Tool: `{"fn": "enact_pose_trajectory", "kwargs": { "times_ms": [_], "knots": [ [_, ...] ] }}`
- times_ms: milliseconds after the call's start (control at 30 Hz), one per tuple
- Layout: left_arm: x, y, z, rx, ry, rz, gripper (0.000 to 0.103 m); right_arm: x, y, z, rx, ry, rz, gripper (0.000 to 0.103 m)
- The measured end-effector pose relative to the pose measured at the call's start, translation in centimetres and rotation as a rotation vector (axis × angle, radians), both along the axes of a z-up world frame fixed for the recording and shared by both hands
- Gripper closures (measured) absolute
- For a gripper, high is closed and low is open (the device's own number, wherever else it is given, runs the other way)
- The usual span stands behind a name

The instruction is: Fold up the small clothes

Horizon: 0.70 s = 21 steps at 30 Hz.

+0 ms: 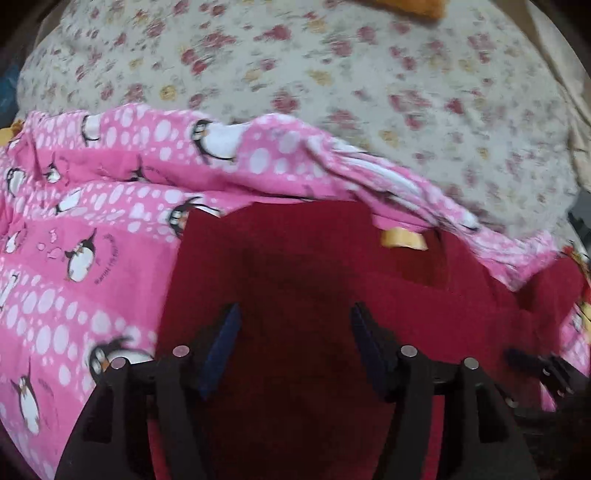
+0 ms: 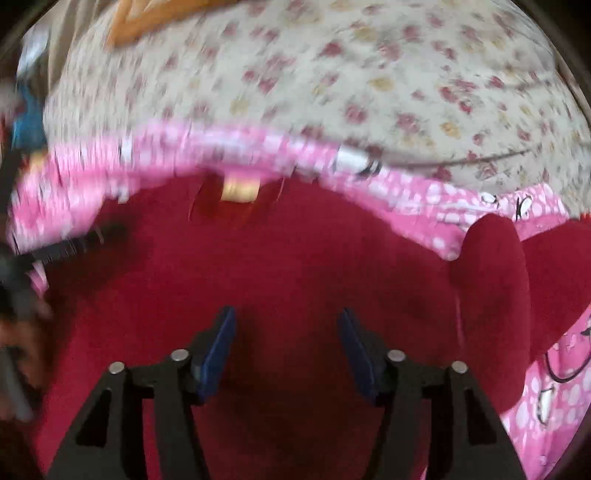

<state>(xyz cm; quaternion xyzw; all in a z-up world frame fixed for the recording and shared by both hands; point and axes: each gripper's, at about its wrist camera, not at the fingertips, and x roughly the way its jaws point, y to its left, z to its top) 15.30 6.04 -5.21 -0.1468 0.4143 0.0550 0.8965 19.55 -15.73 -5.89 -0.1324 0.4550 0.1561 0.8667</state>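
Note:
A dark red fleece garment (image 1: 303,280) with a yellow neck label (image 1: 404,238) lies on a pink penguin-print cloth (image 1: 85,229). My left gripper (image 1: 295,314) is open just above the red garment, jaws wide apart and empty. In the right wrist view the same red garment (image 2: 280,266) fills the lower frame, its label (image 2: 240,190) at the far edge and a sleeve (image 2: 491,280) folded at the right. My right gripper (image 2: 288,317) is open over it, empty. The other gripper's black tip shows at the left edge (image 2: 74,243).
The pink cloth (image 2: 424,192) lies on a cream floral bedsheet (image 1: 332,74) that also shows in the right wrist view (image 2: 369,74). An orange item (image 1: 413,7) sits at the far edge, also seen in the right wrist view (image 2: 147,18). The right gripper's black tip shows at the right (image 1: 543,365).

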Motion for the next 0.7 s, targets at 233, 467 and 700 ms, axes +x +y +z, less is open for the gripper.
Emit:
{"fn": "enact_pose_trajectory", "kwargs": {
  "times_ms": [233,467,700],
  "knots": [
    [-3.5,-2.8,1.8,-0.056,0.011,-0.047,0.057,-1.3,-8.1,8.1,0.201,-0.244,-0.154,0.039],
    [-2.4,-4.2,2.4,-0.147,-0.017,-0.094,0.057,1.5,-25.8,11.8,0.205,-0.403,-0.400,0.039],
    [-0.6,-4.6,0.6,-0.203,0.050,-0.094,0.057,6.6,-34.7,12.0,0.210,-0.371,-0.426,0.042]
  ]
}}
